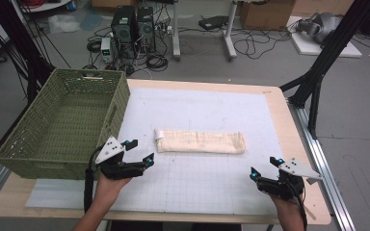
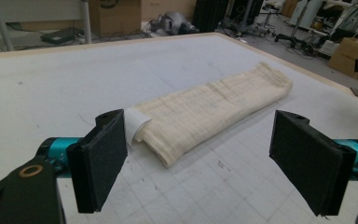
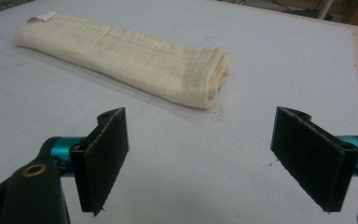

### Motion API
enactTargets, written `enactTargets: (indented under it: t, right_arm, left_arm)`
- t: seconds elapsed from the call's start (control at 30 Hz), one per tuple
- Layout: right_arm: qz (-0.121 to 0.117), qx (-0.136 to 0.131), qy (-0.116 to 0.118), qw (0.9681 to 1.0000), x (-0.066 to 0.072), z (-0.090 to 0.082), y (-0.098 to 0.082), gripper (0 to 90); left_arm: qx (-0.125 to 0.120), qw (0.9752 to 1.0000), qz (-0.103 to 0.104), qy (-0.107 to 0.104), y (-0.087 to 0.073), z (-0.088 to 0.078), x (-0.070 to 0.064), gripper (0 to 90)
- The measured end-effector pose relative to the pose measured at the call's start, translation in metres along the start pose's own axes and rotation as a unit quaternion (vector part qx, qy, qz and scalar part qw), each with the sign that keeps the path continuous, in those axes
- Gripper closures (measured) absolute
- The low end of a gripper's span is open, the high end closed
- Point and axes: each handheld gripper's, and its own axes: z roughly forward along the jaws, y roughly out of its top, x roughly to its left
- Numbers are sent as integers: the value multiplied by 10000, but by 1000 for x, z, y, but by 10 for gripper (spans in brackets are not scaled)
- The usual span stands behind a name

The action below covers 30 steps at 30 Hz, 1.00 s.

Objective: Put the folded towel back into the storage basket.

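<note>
Both forearms enter the high view from below: the left gripper [image 1: 141, 151] and right gripper [image 1: 265, 168] hover wide open and empty, with the folded towel [image 1: 200, 142] ahead between them, its long axis running from one gripper toward the other.

Seen along the left gripper [image 2: 205, 158], the towel [image 2: 209, 114] stretches away, its white tag [image 2: 136, 122] nearest.

Seen along the right gripper [image 3: 200, 156], the towel [image 3: 121, 58] lies ahead-left. Pinching only the top layer could unfold it on the counter [image 3: 261, 70].

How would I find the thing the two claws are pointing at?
Look at the white gridded mat on the wooden table. In its middle, right of the green woven basket, lies a folded cream cloth, long and narrow. It is the only soft thing there, with a small white tag at its left end.
</note>
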Motion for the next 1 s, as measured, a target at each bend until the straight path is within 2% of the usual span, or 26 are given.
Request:
enactTargets:
  t: [0.13, 0.23, 0.4, 0.6, 0.73, 0.87, 1.0]
  right_arm:
    - [55, -11, -4, 10000, -1, 0, 0, 176]
    - [26, 4, -9, 10000, 0, 1, 0, 175]
    - [0, 9, -13, 10000, 0, 2, 0, 176]
    - [32, 26, 1, 10000, 0, 1, -1, 176]
    - [14, 23, -1, 10000, -1, 2, -1, 176]
    - [-10, 40, 15, 10000, -1, 2, -1, 177]
    - [15, 56, 8, 10000, -1, 2, -1, 177]
  left_arm:
    - [-45, 10000, -58, -27, 19, 11, 3, 190]
    - [19, 10000, 10, -88, 32, 20, 4, 189]
    - [158, 9998, 3, -82, 43, 37, 5, 189]
    - [325, 9992, -218, -52, 43, 56, 9, 190]
    - [518, 9983, -257, 36, 38, 69, 12, 193]
    - [827, 9958, -394, 60, 31, 80, 16, 218]
    - [1080, 9934, -337, 183, 23, 90, 17, 248]
